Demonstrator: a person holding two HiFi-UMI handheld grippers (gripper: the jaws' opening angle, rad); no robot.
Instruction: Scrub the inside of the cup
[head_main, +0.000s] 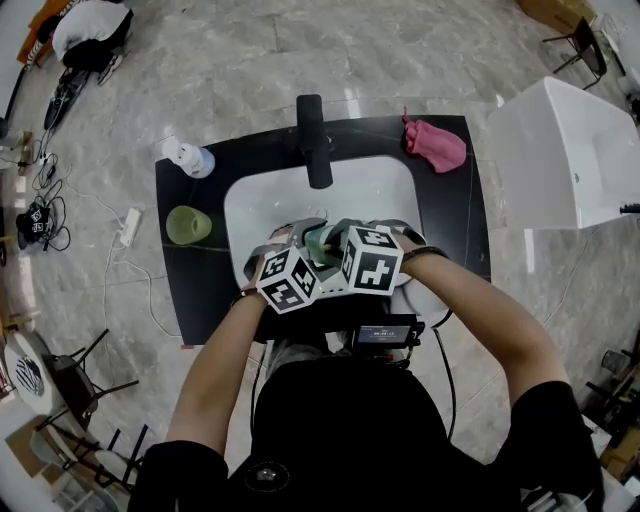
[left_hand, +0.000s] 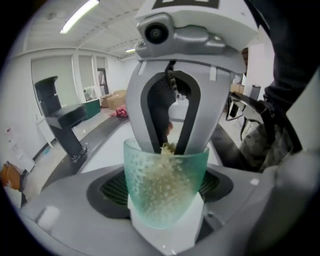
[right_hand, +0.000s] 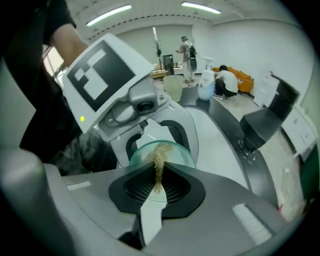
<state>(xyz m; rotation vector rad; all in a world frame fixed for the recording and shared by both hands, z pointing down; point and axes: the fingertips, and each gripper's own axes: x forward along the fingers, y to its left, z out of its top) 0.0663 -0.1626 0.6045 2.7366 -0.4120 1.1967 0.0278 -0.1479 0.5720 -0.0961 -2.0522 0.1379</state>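
Cup (left_hand: 165, 192), pale green and translucent, is clamped between the jaws of the left gripper (left_hand: 165, 220) above the white sink basin (head_main: 260, 200). A tan fibrous scrubber (right_hand: 159, 155) is pinched by the right gripper (right_hand: 157, 175) and pushed into the cup's mouth.

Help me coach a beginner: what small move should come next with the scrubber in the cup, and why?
Probably roll the right claw so the scrubber sweeps round the inner wall of the cup. The scrubber is pinched in that claw and sits inside the cup, which the left claw holds over the sink.
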